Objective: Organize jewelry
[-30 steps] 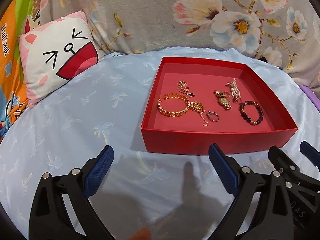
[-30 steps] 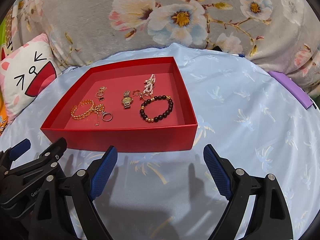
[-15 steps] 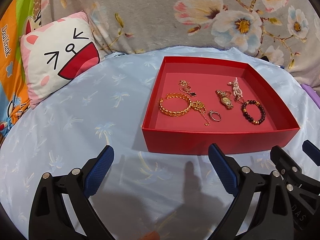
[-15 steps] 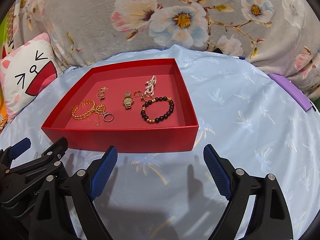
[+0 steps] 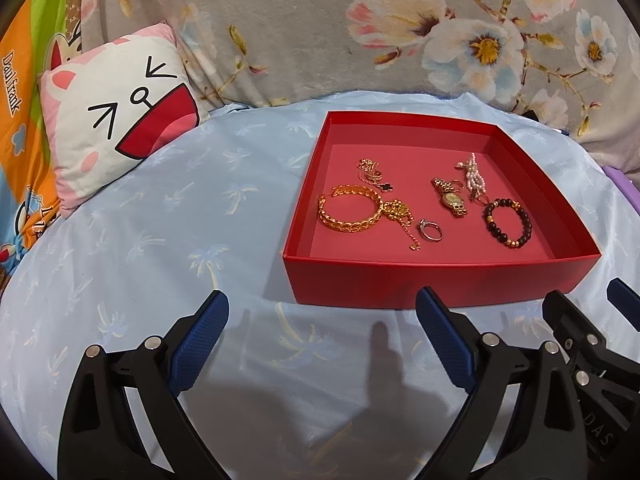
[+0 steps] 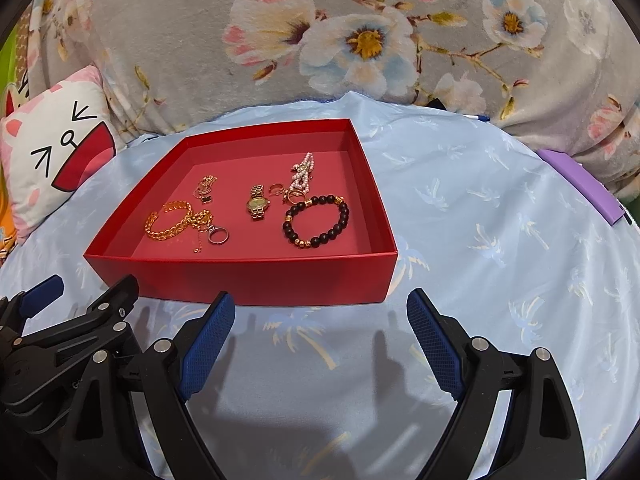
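Observation:
A shallow red box (image 5: 436, 280) (image 6: 248, 276) lies on a light blue sheet. Inside it are a gold bangle (image 5: 349, 213) (image 6: 168, 221), a gold chain (image 5: 372, 174), a silver ring (image 5: 430, 231) (image 6: 219, 235), a gold watch (image 5: 451, 198) (image 6: 257, 202), a pearl piece (image 5: 474, 176) (image 6: 303, 171) and a dark bead bracelet (image 5: 507, 227) (image 6: 317, 221). My left gripper (image 5: 322, 320) is open and empty, in front of the box's near left corner. My right gripper (image 6: 320, 316) is open and empty, in front of the box's near wall.
A cat-face pillow (image 5: 116, 140) (image 6: 52, 156) leans at the back left. A floral blanket (image 5: 360, 28) rises behind the box. A purple flat object (image 6: 580, 184) lies at the right edge. The left gripper's body (image 6: 68, 340) shows at the lower left of the right wrist view.
Both views have shifted slightly: the box sits a little lower and further right in each frame. The jewelry has not moved. Both grippers stay open.

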